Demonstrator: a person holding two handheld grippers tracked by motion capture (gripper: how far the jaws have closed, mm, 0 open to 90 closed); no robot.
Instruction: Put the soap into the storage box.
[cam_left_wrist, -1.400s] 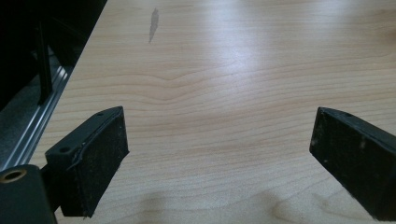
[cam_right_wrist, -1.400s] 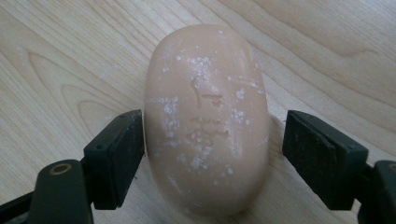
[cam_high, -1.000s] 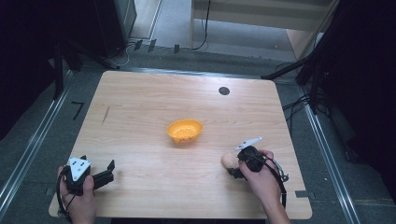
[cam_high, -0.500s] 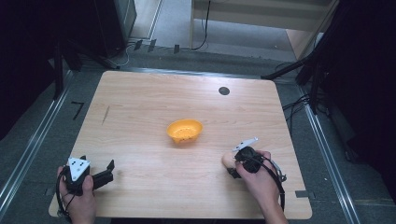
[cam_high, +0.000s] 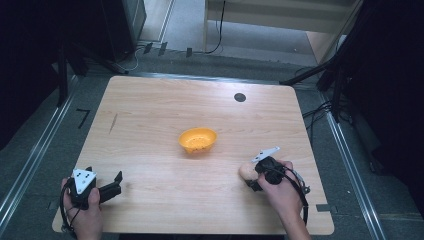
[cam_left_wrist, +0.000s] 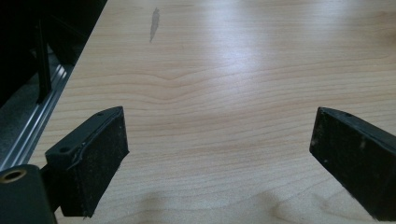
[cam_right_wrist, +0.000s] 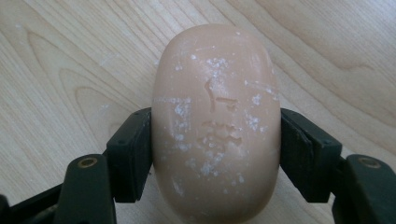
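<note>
i note the right gripper (cam_right_wrist: 215, 154) clamped on the soap bar (cam_right_wrist: 215, 121), pads at three and nine o'clock; left gripper (cam_left_wrist: 219, 154) jaws apart.

there are two grippers: the left gripper (cam_high: 116, 181) at the near left and the right gripper (cam_high: 250, 176) at the near right. there is one soap bar (cam_high: 247, 171), one orange bowl (cam_high: 198, 140), and one wooden table (cam_high: 165, 110) with one dark round spot (cam_high: 240, 97) at its far right.
</note>
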